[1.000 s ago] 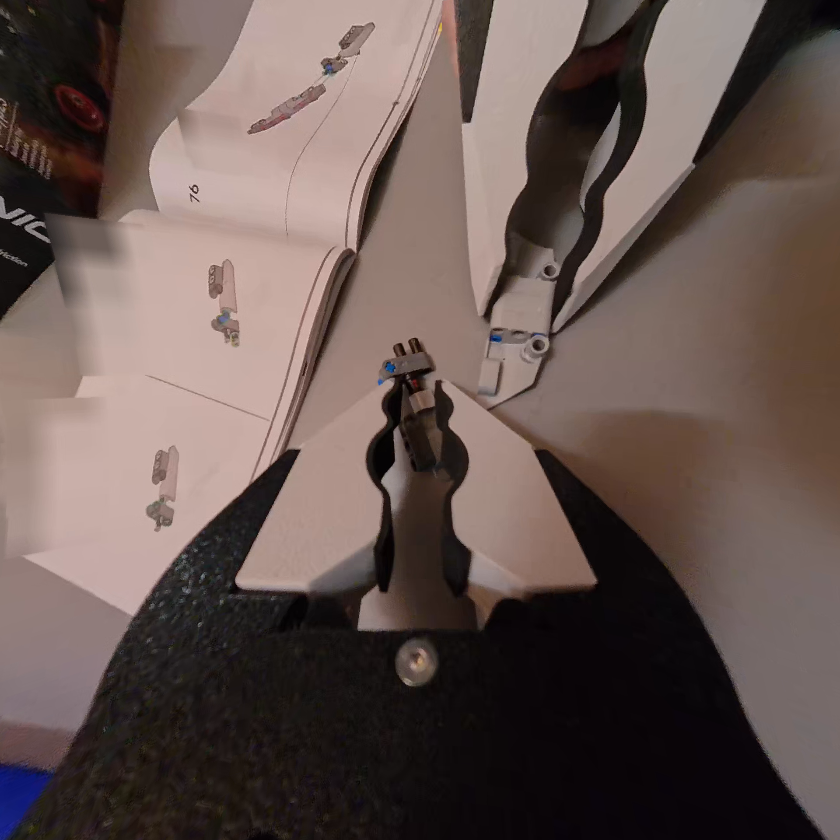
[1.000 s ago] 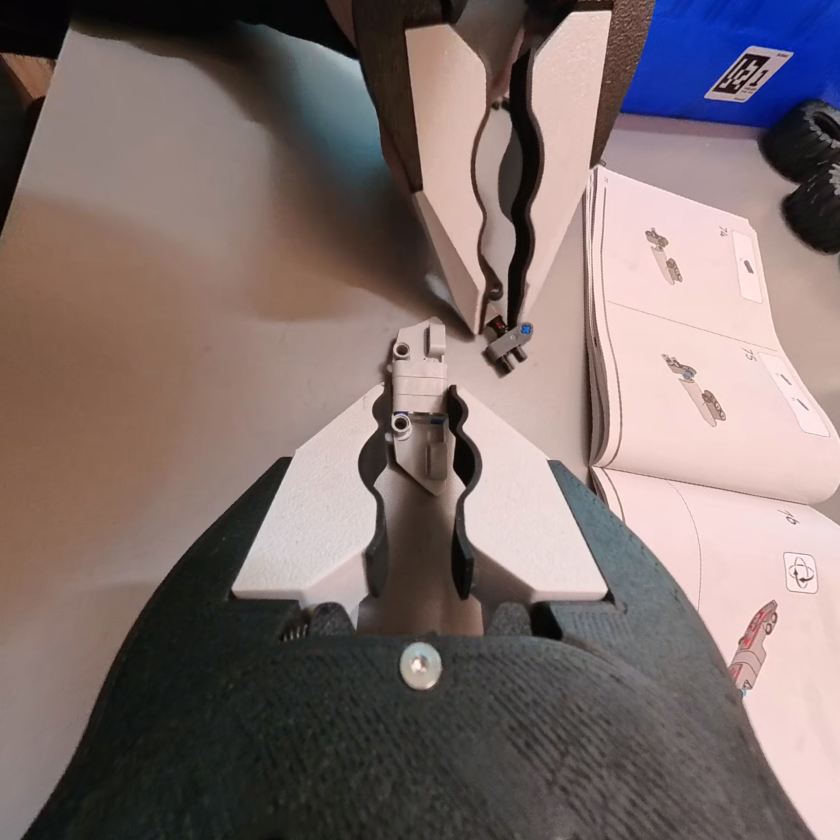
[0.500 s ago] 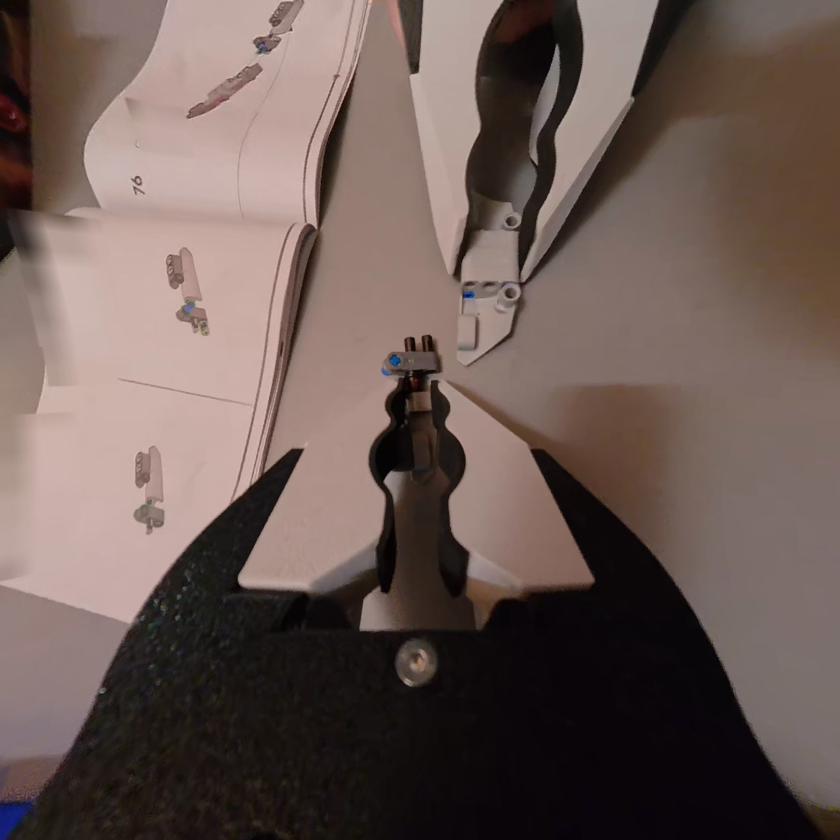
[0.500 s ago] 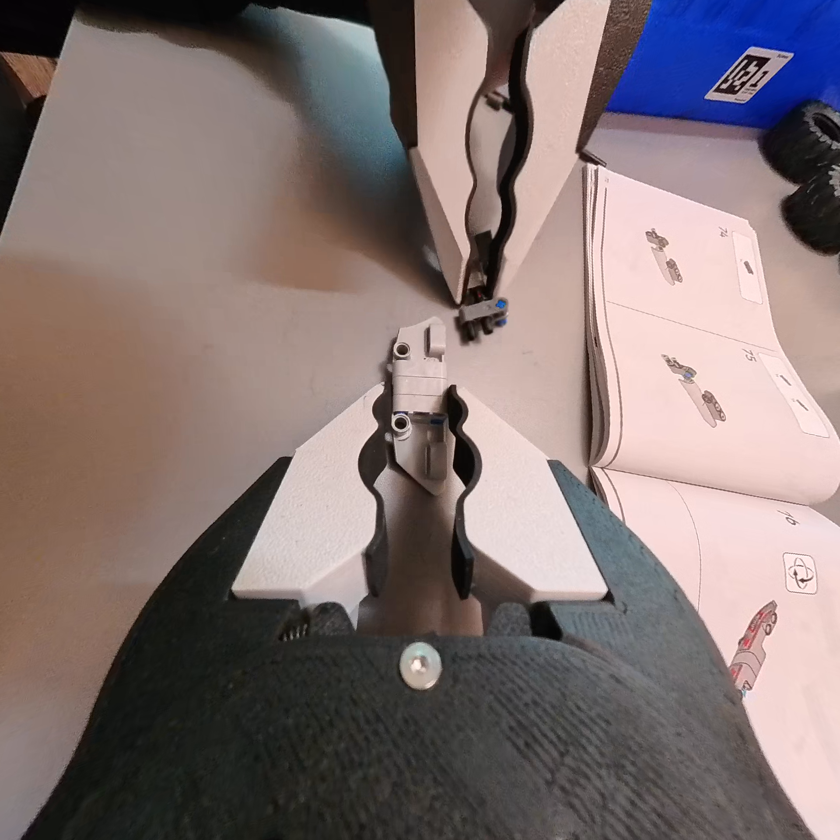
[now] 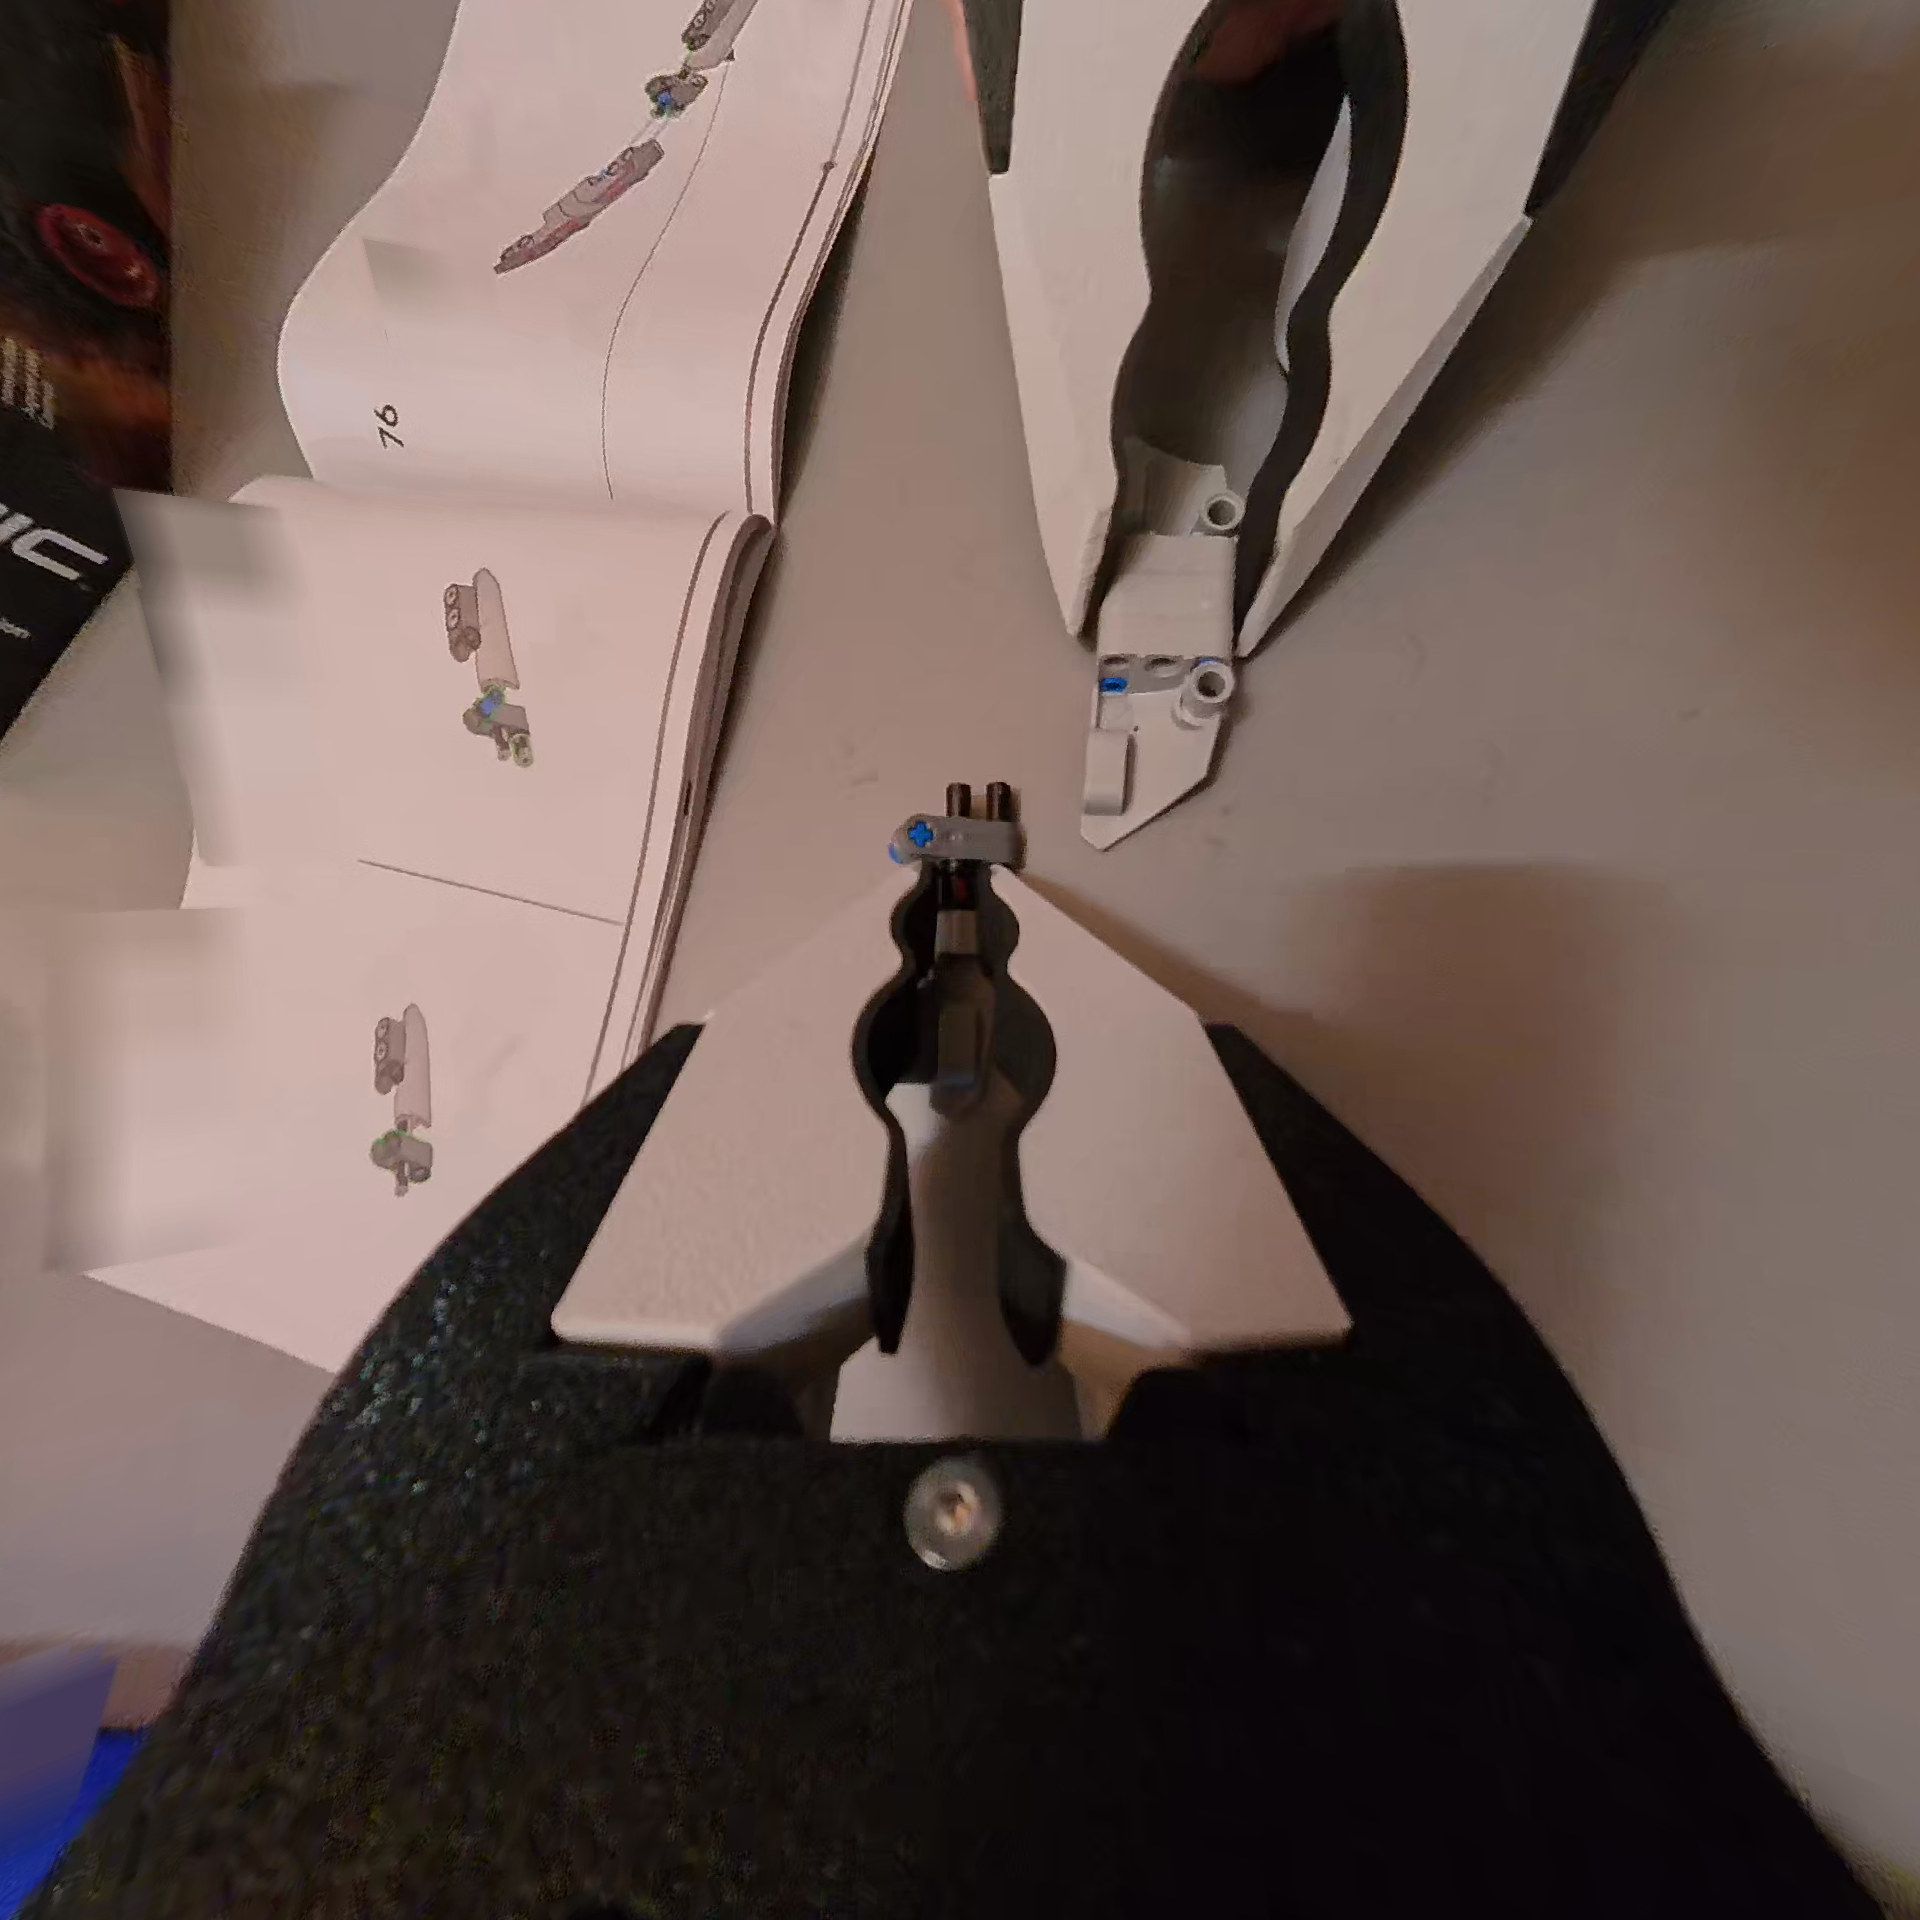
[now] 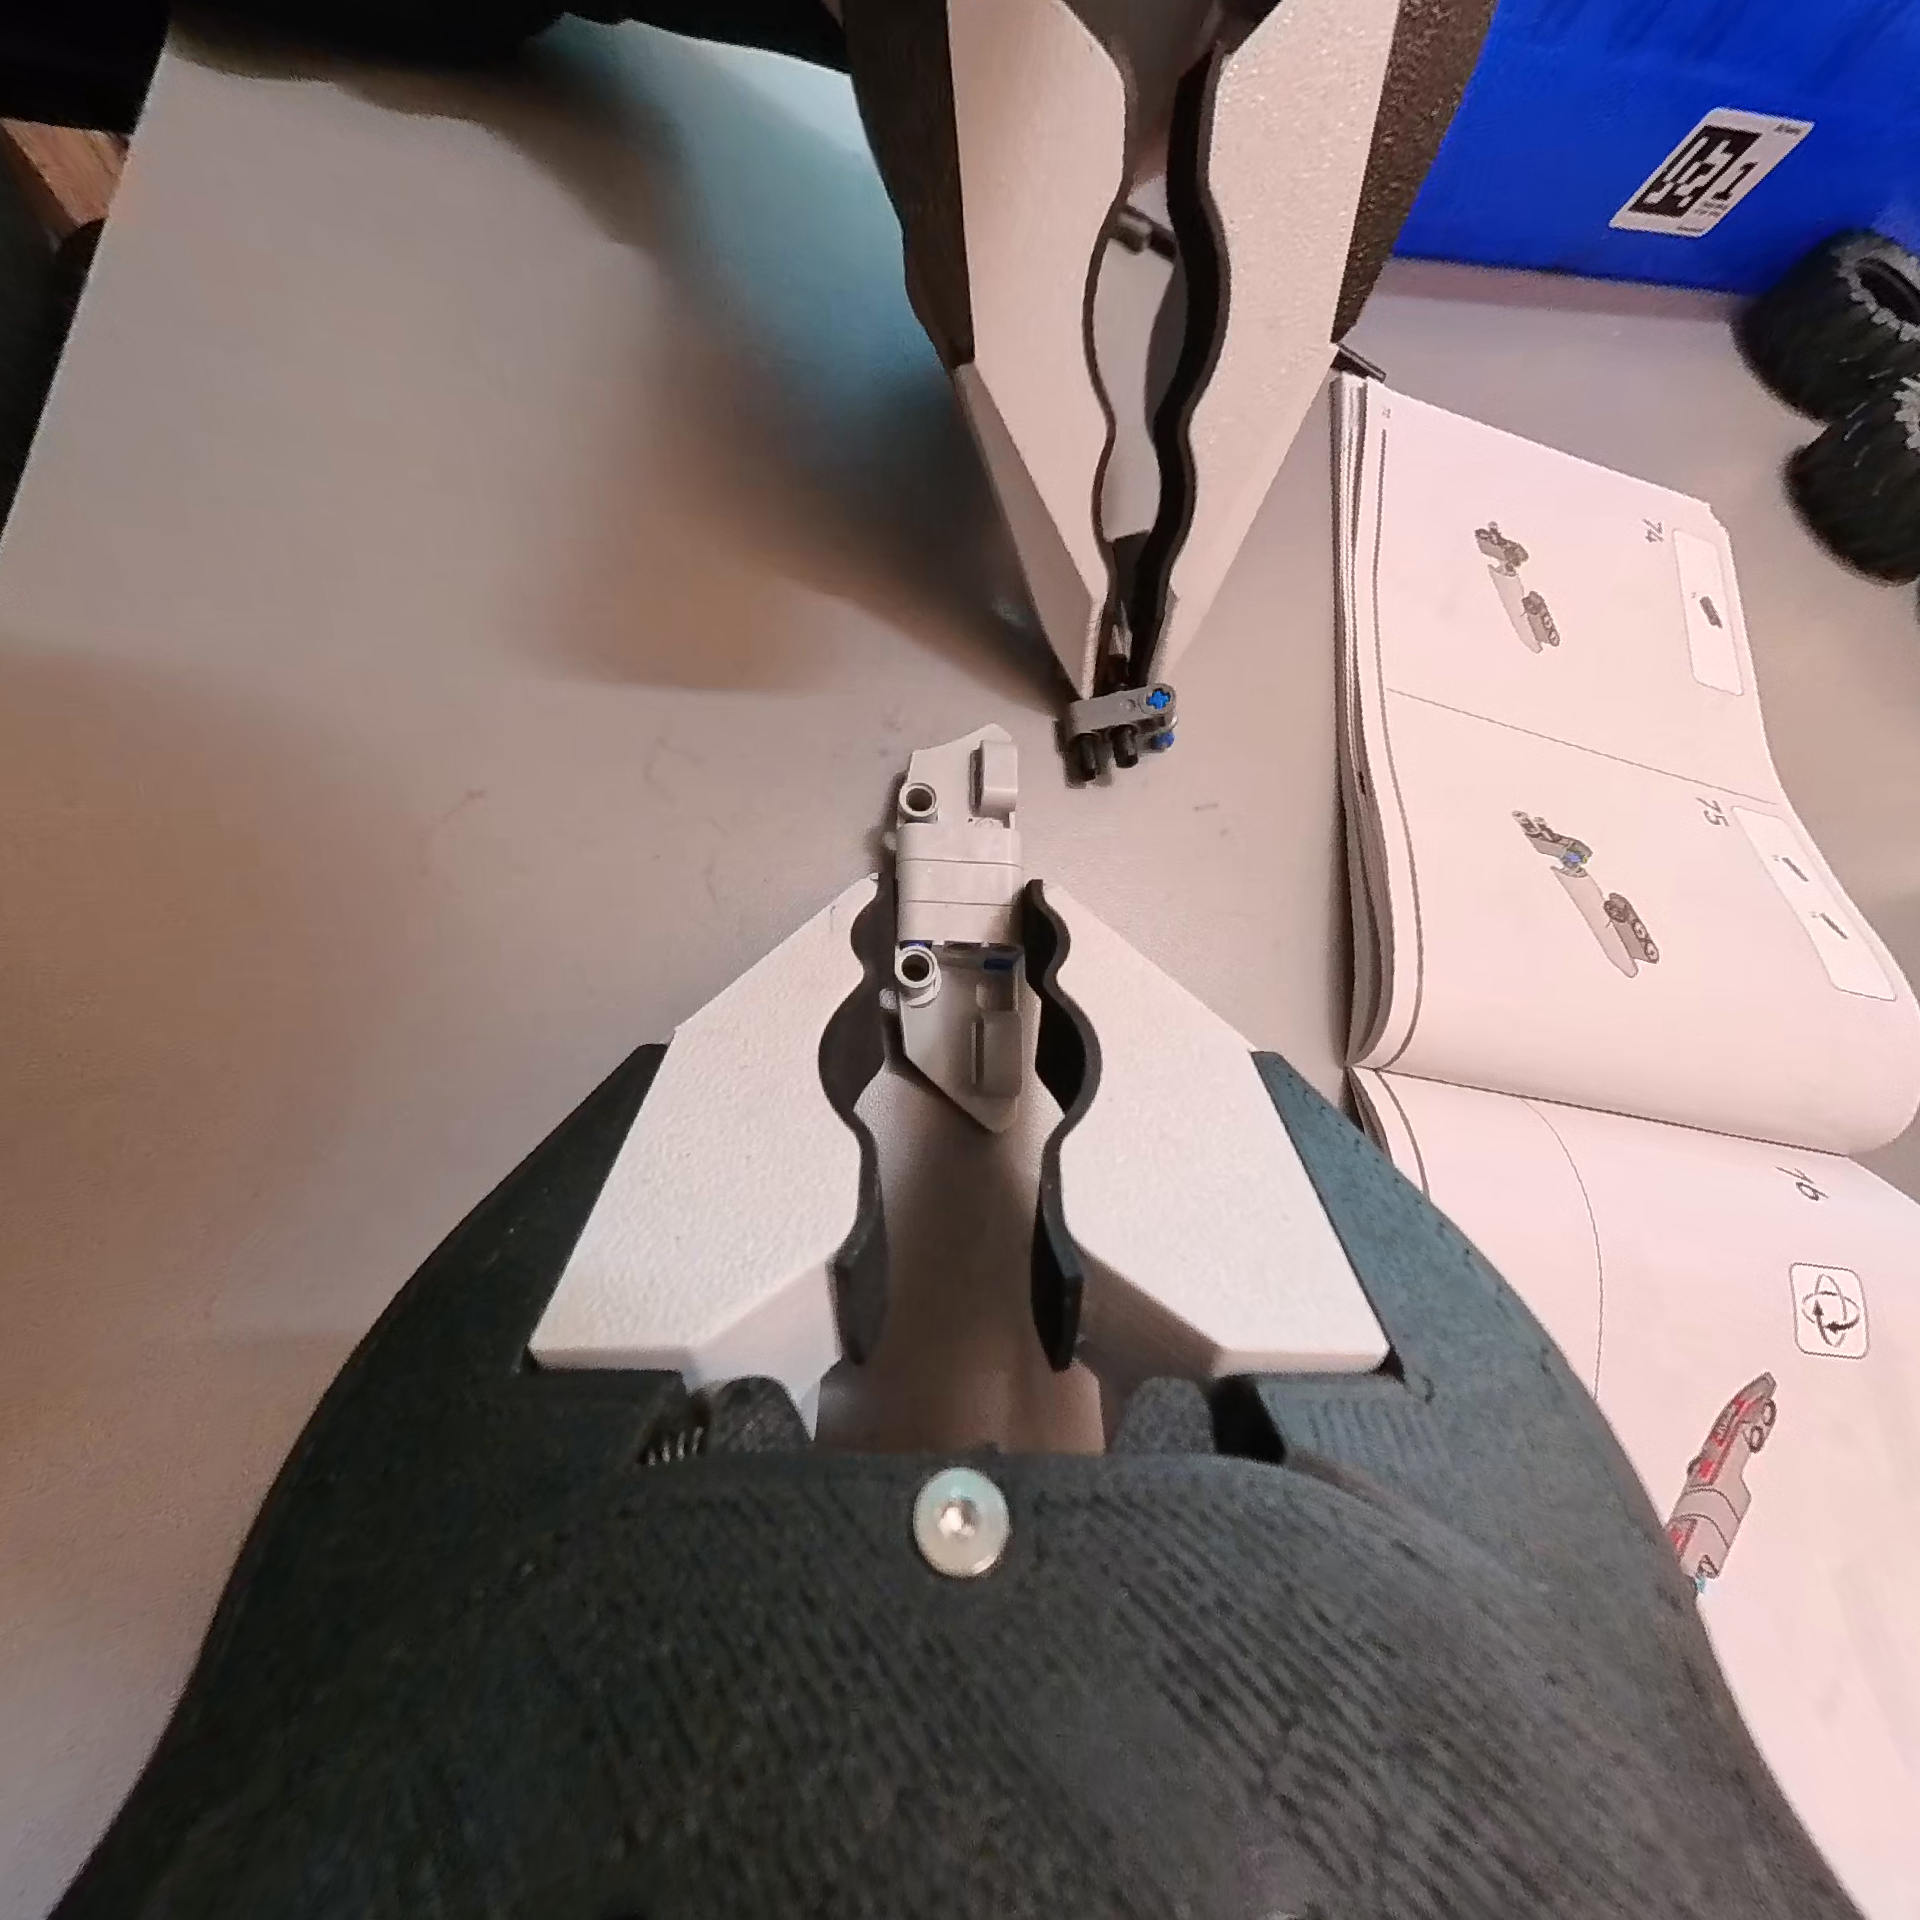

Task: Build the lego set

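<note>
My left gripper [image 5: 958,883] is shut on a small dark grey connector piece [image 5: 961,836] with two black pins and a blue axle end. It also shows in the right wrist view [image 6: 1122,722] at the tips of the left gripper [image 6: 1127,675]. My right gripper [image 6: 951,894] is shut on a light grey panel assembly [image 6: 956,873] with white pin holes. The assembly shows in the left wrist view [image 5: 1158,717], held by the right gripper [image 5: 1169,613]. The two pieces face each other a short gap apart, just above the grey table [image 6: 416,727].
An open instruction booklet [image 5: 468,675] lies left of my left gripper, and at the right in the right wrist view [image 6: 1610,831]. A blue bin [image 6: 1662,125] and black tyres [image 6: 1860,395] sit at the far right. A dark box [image 5: 73,312] lies far left. One gripper's finger ends stand about 6 centimetres off the other's.
The left gripper turned the connector so its black pins point at the panel assembly, and shifted slightly. The right gripper held still with the assembly.
</note>
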